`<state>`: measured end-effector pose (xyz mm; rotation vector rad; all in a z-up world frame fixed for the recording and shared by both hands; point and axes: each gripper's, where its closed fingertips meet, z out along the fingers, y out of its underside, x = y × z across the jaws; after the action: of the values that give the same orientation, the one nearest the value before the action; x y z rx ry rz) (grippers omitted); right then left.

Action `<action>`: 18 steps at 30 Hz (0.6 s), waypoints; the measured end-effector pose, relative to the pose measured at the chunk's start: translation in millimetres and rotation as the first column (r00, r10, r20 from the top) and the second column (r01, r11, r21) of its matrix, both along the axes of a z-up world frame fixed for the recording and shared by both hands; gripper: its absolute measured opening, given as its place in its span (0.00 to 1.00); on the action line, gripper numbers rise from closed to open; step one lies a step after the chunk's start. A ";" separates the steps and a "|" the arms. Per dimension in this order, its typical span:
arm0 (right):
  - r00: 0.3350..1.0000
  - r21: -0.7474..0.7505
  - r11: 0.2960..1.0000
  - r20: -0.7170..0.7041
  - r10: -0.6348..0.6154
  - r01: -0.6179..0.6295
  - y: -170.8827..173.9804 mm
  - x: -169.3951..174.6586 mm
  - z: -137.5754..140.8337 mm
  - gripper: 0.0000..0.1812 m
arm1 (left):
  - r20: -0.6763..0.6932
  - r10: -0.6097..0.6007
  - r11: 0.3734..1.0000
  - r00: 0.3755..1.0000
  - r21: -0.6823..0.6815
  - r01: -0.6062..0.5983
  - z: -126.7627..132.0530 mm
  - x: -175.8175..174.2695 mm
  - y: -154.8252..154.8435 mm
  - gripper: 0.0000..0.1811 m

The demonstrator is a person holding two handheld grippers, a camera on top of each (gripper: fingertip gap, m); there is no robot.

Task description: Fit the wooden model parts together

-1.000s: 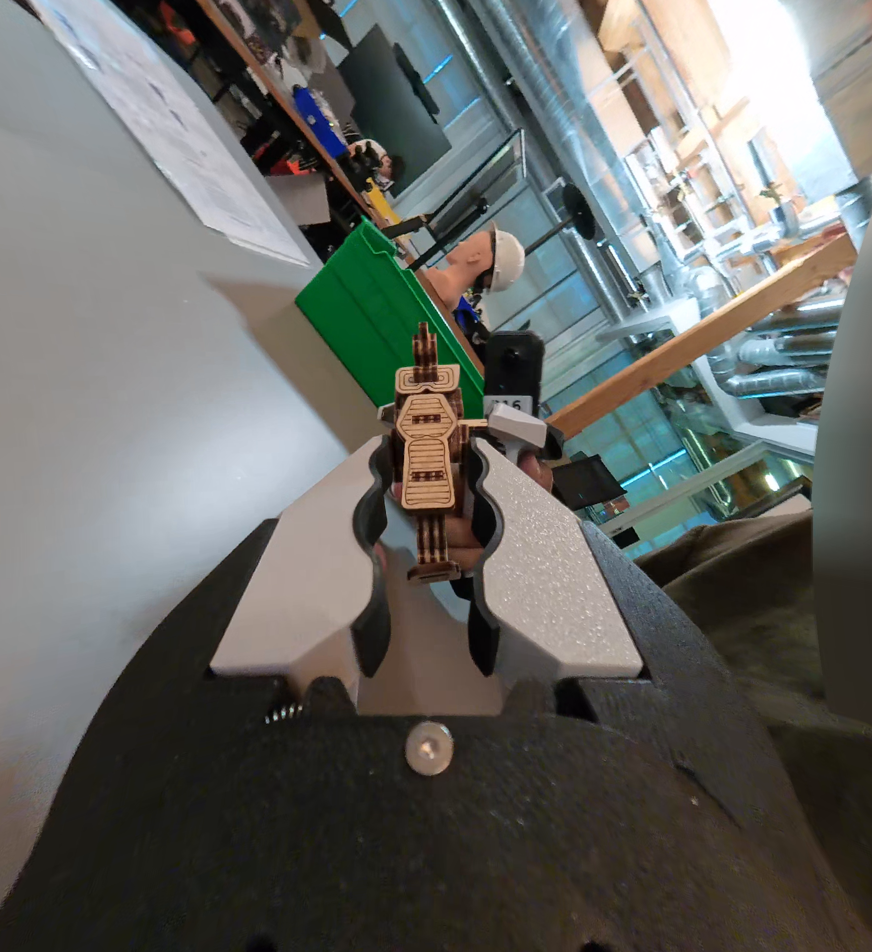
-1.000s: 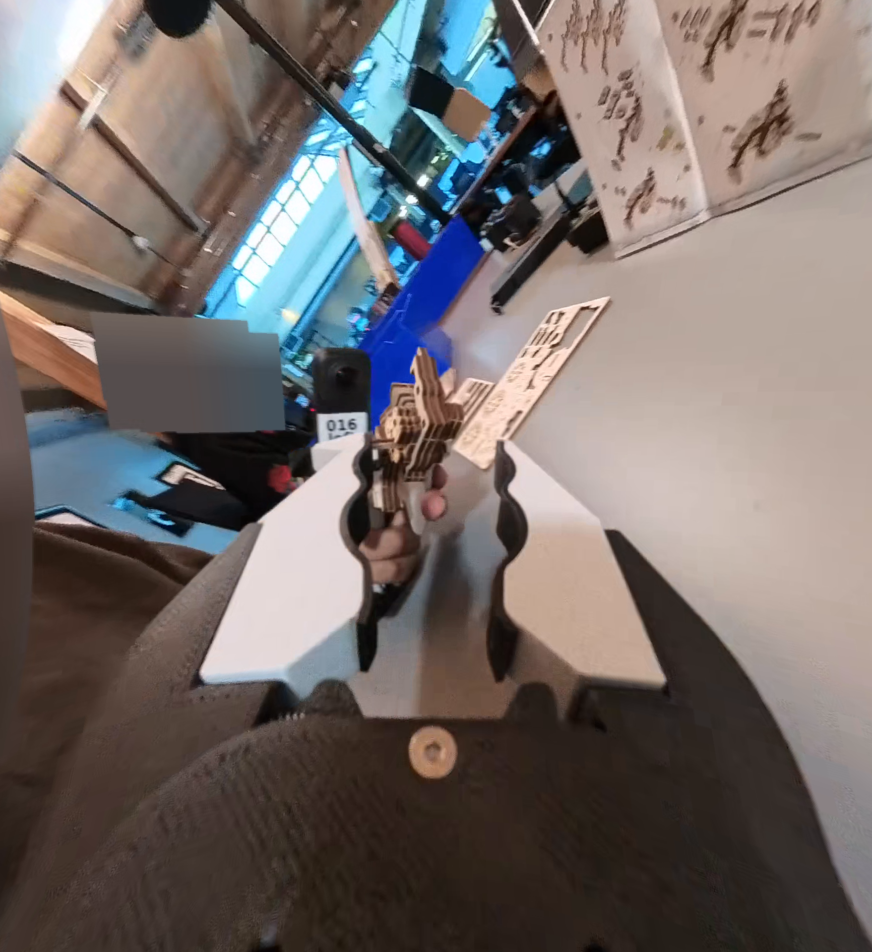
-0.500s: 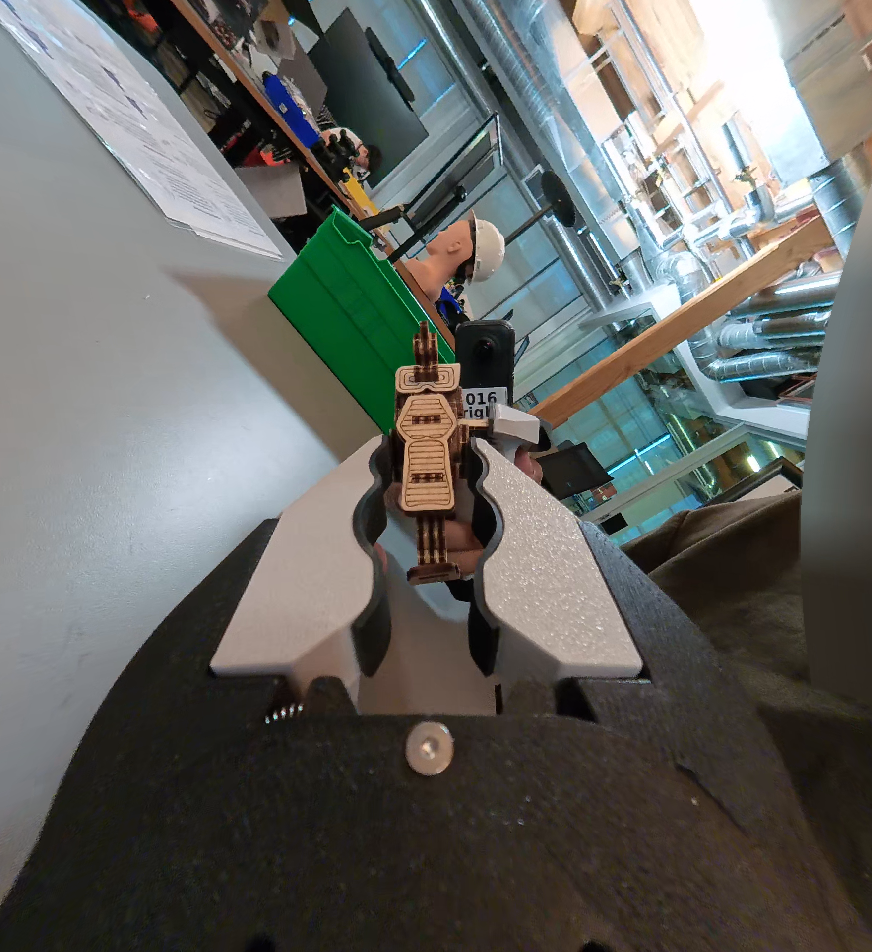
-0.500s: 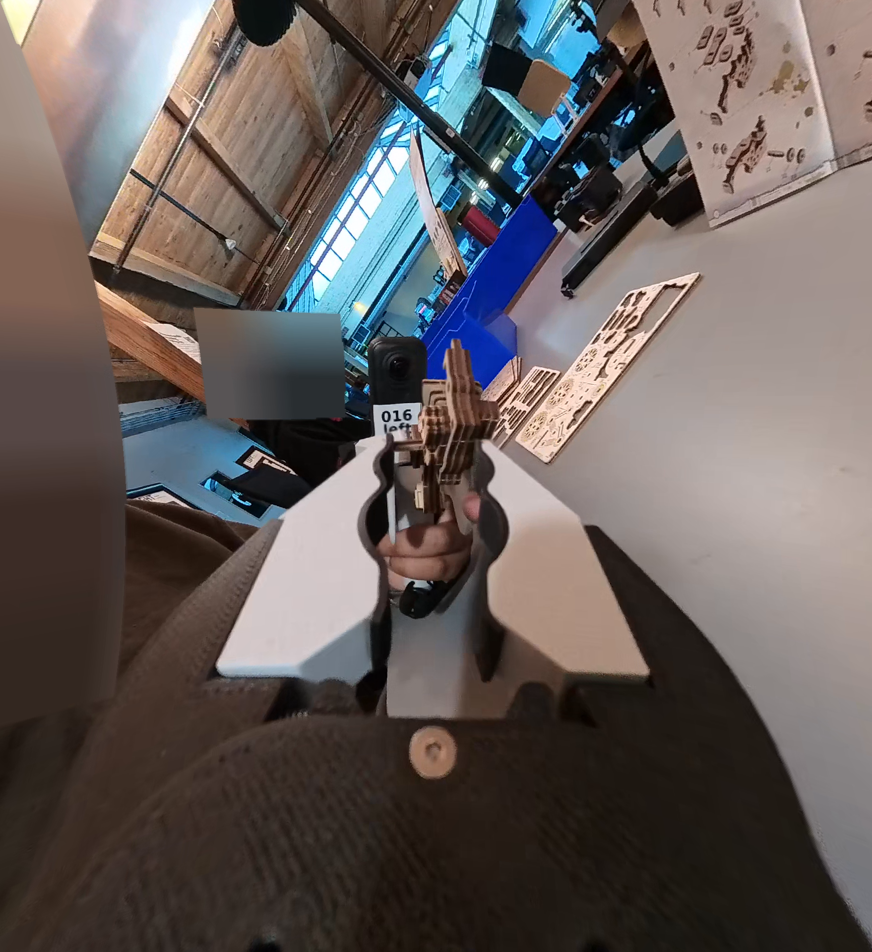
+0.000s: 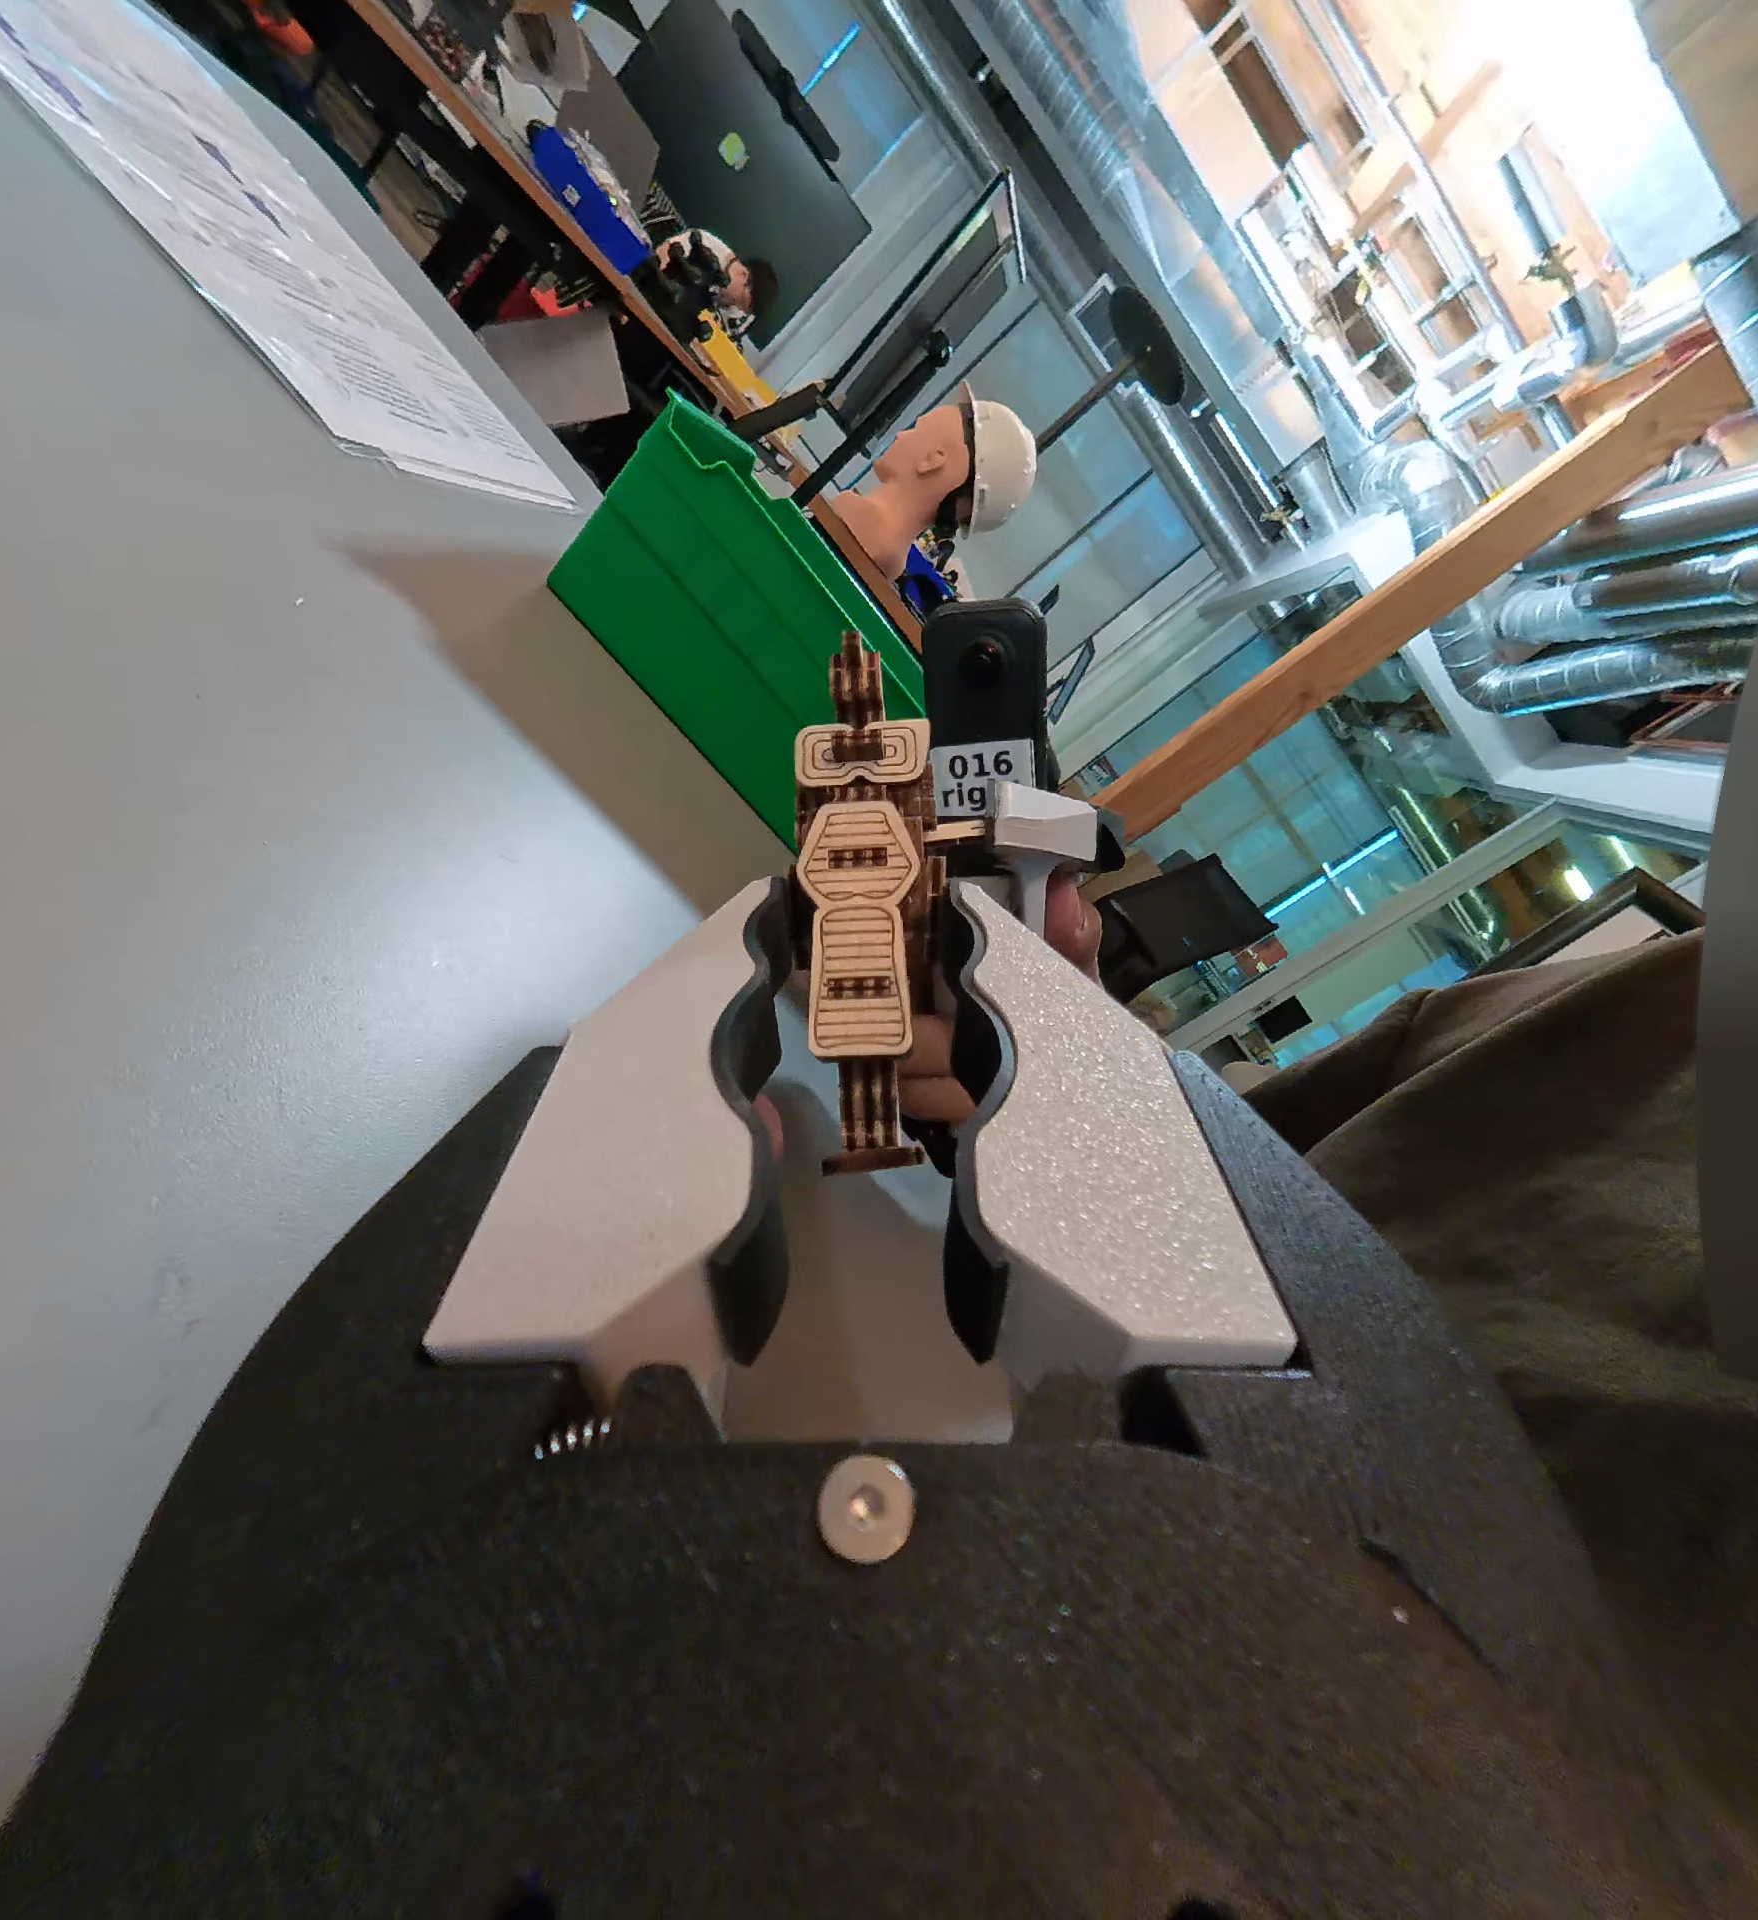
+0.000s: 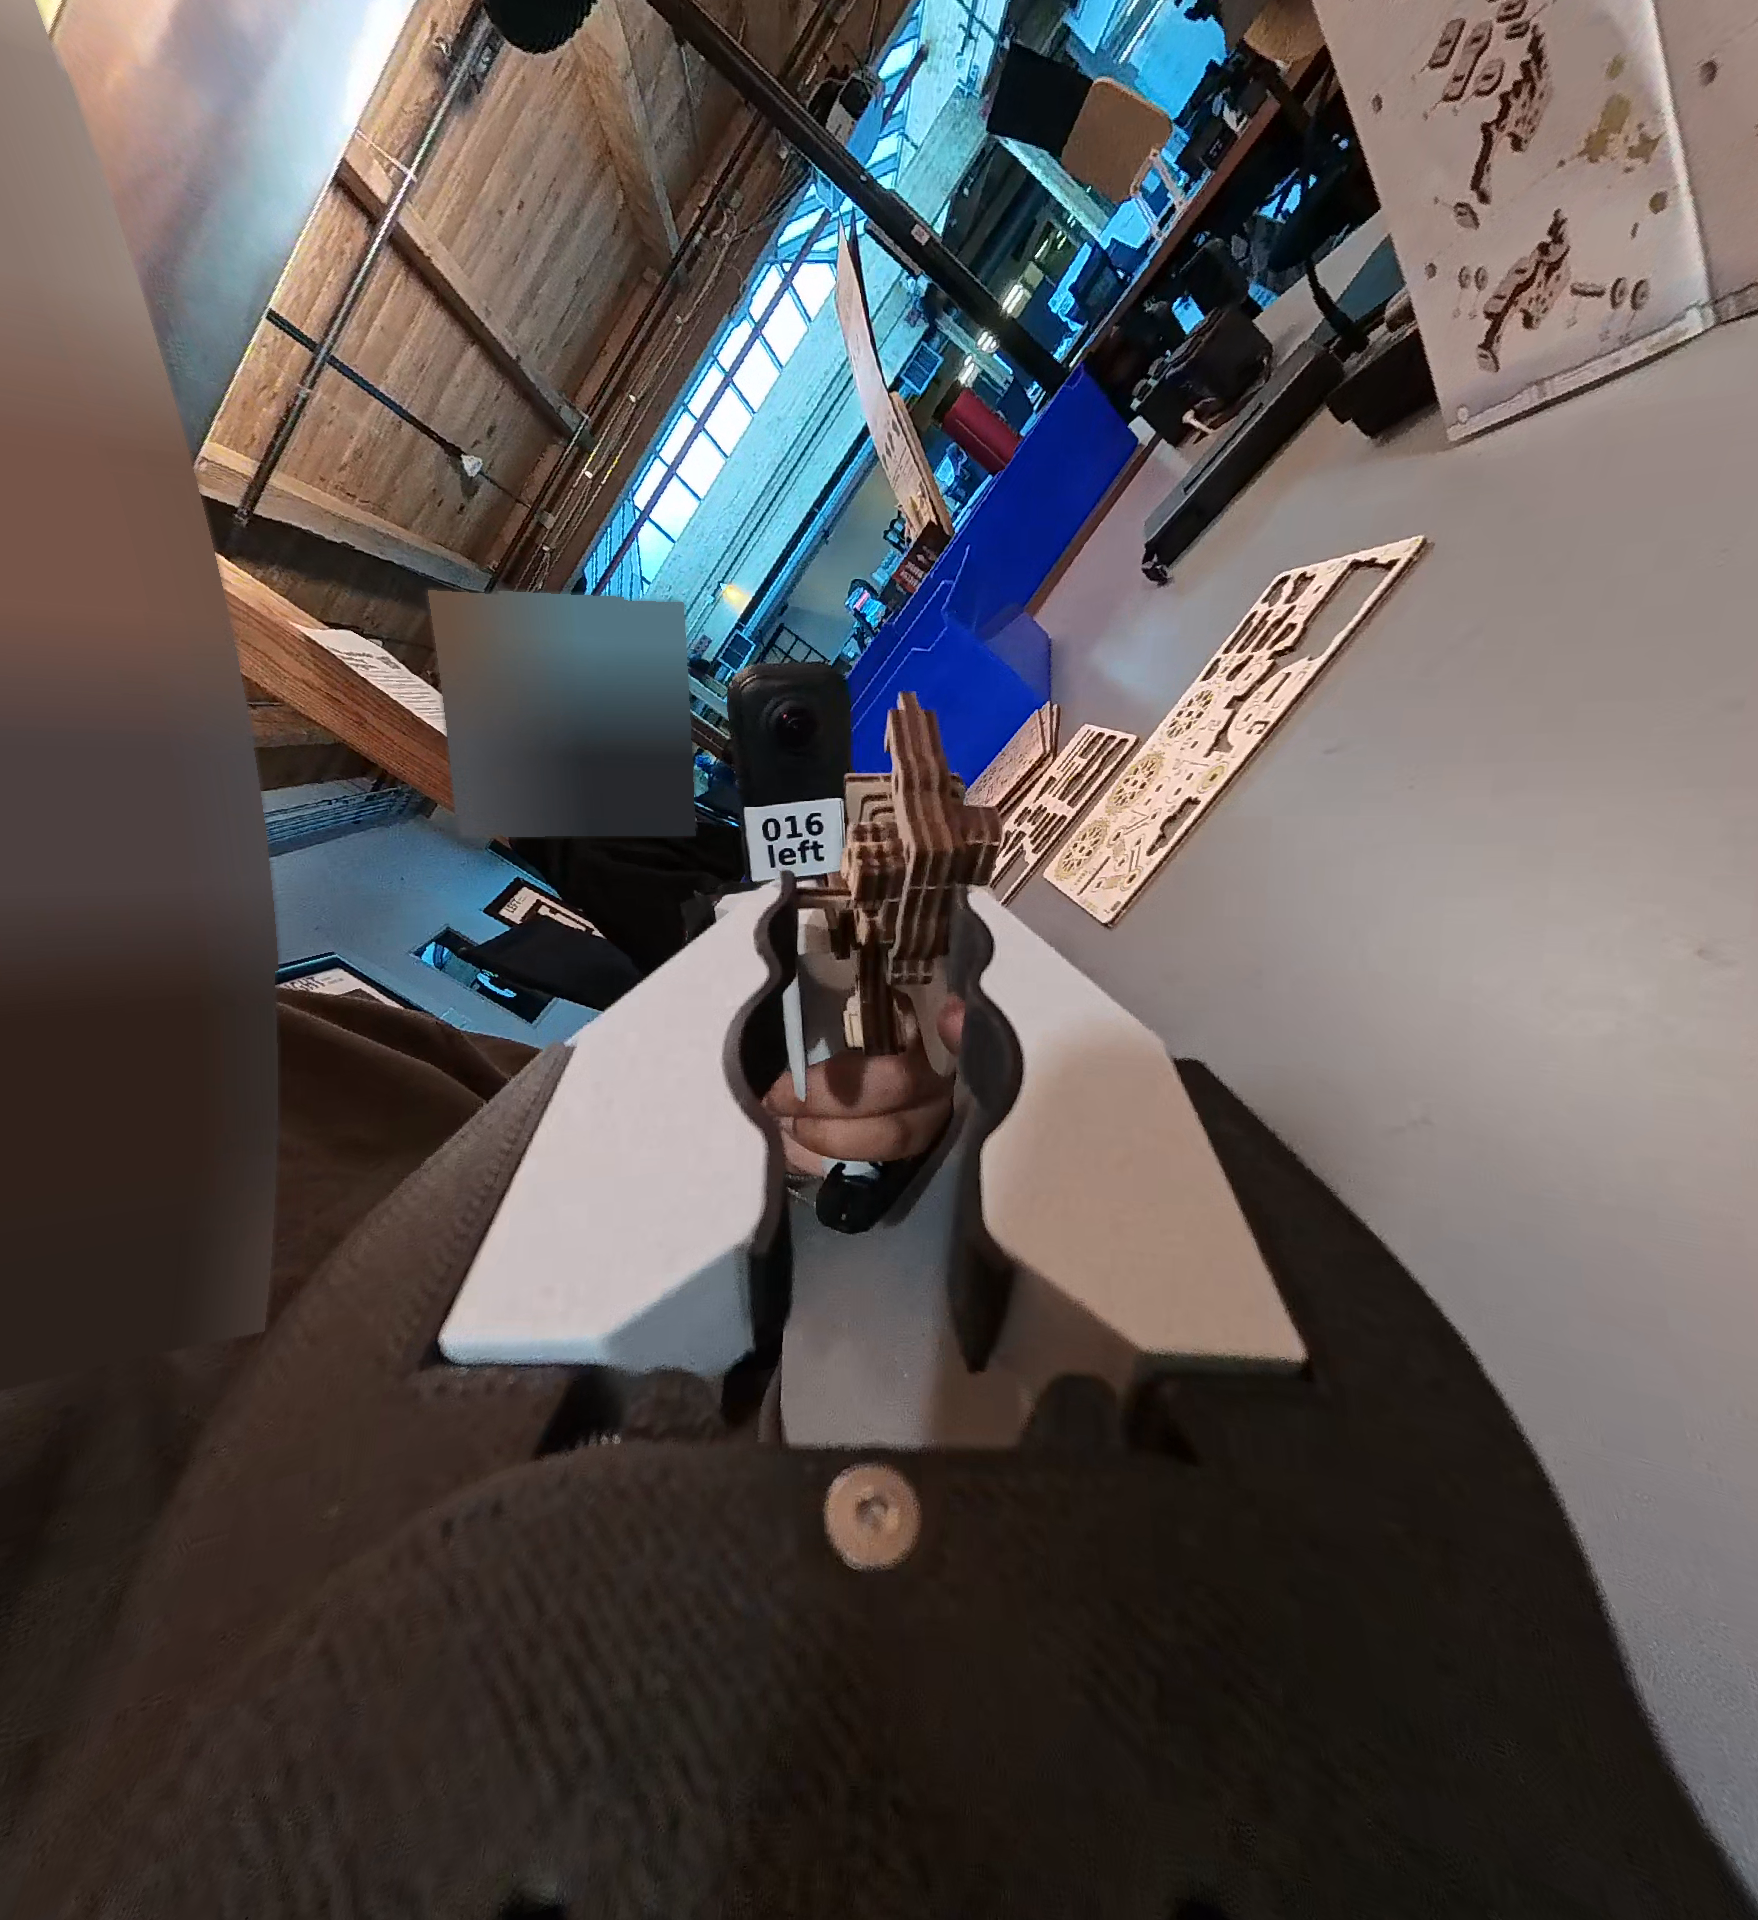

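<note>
My left gripper (image 5: 864, 906) is shut on a small wooden model (image 5: 859, 966) and holds it upright above the grey table (image 5: 179, 831). A thin flat wooden part (image 5: 958, 828) sticks out of the model's right side. My right gripper (image 5: 1049, 831) is just behind the model, its jaws closed on that part. In the right wrist view the right gripper (image 6: 873, 914) has its tips around the model (image 6: 922, 862). One finger (image 6: 797, 997) of the left gripper and the hand (image 6: 864, 1107) that holds it show behind.
A green bin (image 5: 688, 623) and a printed sheet (image 5: 262, 260) lie on the table's far side. Cut wooden part sheets (image 6: 1239, 727), a blue bin (image 6: 968, 623) and printed instruction sheets (image 6: 1581, 156) sit on the table (image 6: 1477, 1039) to the right. A brown sleeve (image 5: 1477, 1195) is close by. Less than 4 cm separates the two grippers' tips.
The right gripper's jaws have narrowed from wide open to closed around the part at the model. The left gripper keeps its hold; both views have shifted slightly.
</note>
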<state>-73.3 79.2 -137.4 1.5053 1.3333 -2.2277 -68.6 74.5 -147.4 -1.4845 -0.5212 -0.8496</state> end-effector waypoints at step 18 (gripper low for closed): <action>0.998 0.061 0.998 -0.063 -0.004 0.008 -2.7 3.6 5.4 0.15 | 0.007 -0.014 0.999 1.000 0.032 0.014 7.0 1.2 -1.8 0.14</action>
<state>-69.7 76.5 -132.0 1.4721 1.4291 -2.2762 -67.4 72.7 -140.4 -1.4579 -0.5014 -0.8708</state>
